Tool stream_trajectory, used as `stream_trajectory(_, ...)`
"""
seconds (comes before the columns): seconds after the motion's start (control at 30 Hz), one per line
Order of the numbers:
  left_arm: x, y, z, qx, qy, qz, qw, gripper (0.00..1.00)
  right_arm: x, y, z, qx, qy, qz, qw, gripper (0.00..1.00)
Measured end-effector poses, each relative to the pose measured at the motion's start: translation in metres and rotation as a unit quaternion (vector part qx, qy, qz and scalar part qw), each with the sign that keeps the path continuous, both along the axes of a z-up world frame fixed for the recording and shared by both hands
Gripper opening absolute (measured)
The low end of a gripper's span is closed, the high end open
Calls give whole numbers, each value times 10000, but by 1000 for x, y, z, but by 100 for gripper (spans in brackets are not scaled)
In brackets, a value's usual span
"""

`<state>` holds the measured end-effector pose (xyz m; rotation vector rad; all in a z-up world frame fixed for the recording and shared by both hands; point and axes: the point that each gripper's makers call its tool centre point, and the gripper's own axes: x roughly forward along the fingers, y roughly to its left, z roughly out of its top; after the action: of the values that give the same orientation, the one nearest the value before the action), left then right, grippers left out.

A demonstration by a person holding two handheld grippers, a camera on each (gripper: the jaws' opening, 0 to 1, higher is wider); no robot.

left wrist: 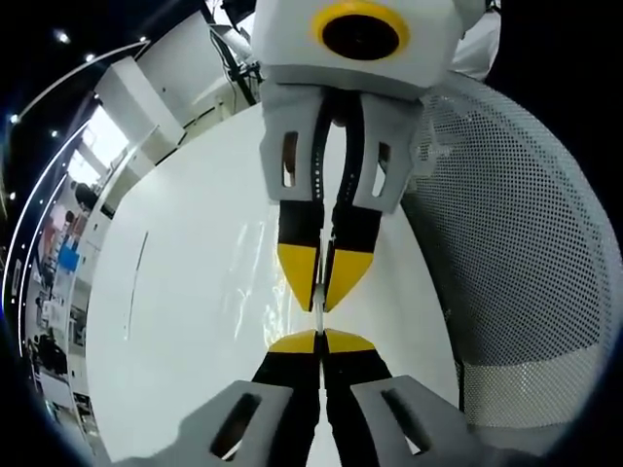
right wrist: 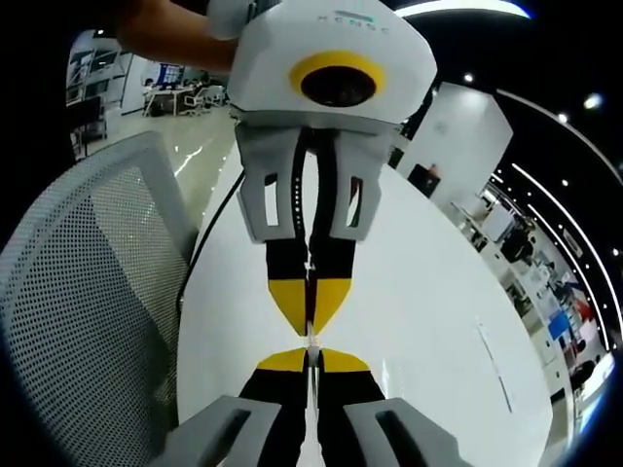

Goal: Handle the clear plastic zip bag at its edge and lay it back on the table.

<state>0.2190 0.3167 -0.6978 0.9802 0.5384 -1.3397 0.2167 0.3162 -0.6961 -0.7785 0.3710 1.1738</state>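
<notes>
I have both grippers pinched shut on one edge of the clear zip bag (left wrist: pixel 255 292), left gripper (left wrist: pixel 320 342) facing right gripper (right wrist: pixel 310 358) tip to tip; the bag hangs between them just above the white desk (left wrist: pixel 175 321)

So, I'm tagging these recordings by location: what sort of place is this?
Probably an open-plan office or lab: a white round-edged table, a grey mesh-backed office chair, and rows of ceiling spotlights over distant desks.
</notes>
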Motion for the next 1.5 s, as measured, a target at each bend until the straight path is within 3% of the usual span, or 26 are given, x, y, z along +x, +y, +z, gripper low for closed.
stream_trajectory(1.5, 4, 11, 1, 34, 16, 100, 9999, 0, 2, -4, 1, 38, -2, -117, 9999, 0)
